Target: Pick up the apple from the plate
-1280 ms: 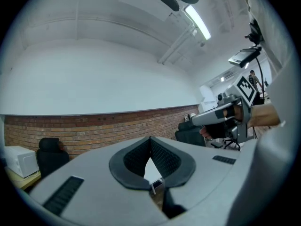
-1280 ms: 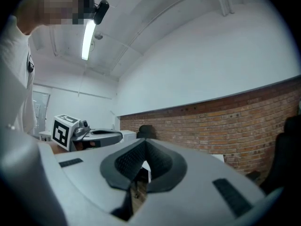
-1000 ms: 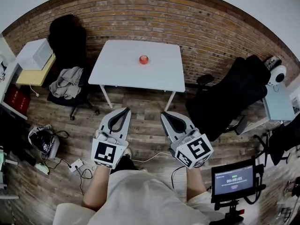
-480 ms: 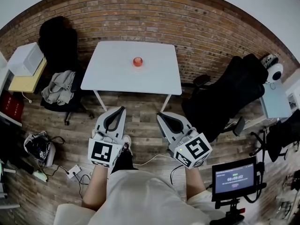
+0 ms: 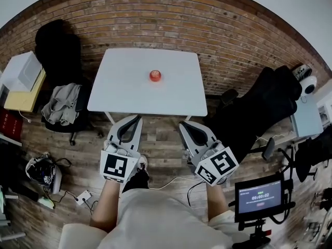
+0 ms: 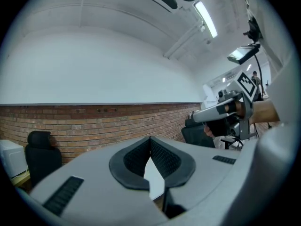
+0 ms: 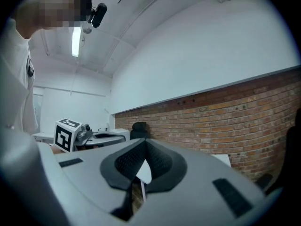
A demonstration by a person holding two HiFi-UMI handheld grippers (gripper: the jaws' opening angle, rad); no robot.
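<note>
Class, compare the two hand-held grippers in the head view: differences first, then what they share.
On the left hand-held gripper the marker cube shows one face squarely; on the right hand-held gripper it is turned, showing two. The left one tilts rightward in the picture, the right one leftward. Both are shut, empty, and short of the white rectangular table bearing the red apple.

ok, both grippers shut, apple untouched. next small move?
Probably advance the right gripper over the table, opening it: its jaws are together, as on the left gripper, and both tips sit at the near edge, well short of the apple mid-table.
</note>
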